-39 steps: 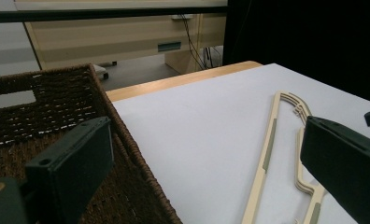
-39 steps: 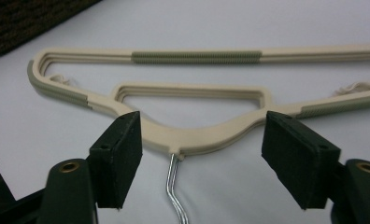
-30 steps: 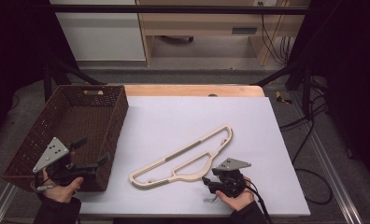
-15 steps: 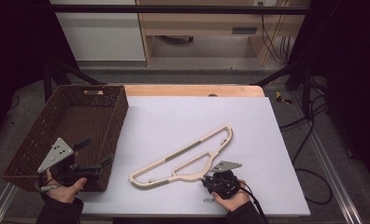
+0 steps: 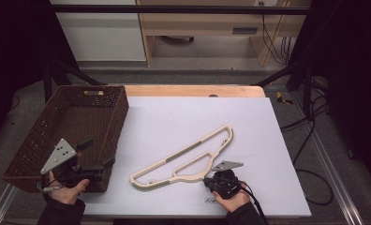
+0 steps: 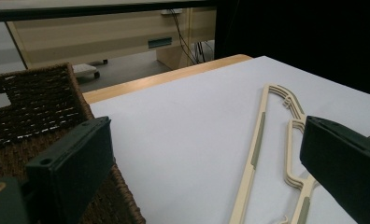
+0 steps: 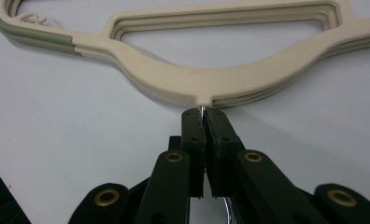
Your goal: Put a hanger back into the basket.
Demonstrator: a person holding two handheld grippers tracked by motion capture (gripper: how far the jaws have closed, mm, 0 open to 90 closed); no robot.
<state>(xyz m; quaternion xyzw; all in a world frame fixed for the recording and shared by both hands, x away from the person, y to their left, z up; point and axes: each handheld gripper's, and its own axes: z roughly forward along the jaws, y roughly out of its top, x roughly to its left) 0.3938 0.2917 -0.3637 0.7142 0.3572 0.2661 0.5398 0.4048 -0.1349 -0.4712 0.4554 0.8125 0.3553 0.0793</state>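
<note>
The right hand-held gripper [image 5: 207, 180] lies low near the worktop's [image 5: 268, 140] front edge, right of its middle, held in the person's right hand [image 5: 230, 200]. Its jaws have just been closing and now stand pressed together on a thin metal hook. The left hand-held gripper [image 5: 104, 159] hovers at the front left corner, jaws wide apart, gripped by the left hand [image 5: 64, 190].

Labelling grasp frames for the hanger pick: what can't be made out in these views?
- Metal hook of the stacked hangers: right gripper view, only a sliver shows between the shut jaws of the right hand-held gripper.
- Hanger count: edges too fine in the high view.
- Hangers' near ends: left gripper view, cut off by the bottom edge and the jaw of the left hand-held gripper.
- Wicker basket floor: high view, too dark.
</note>
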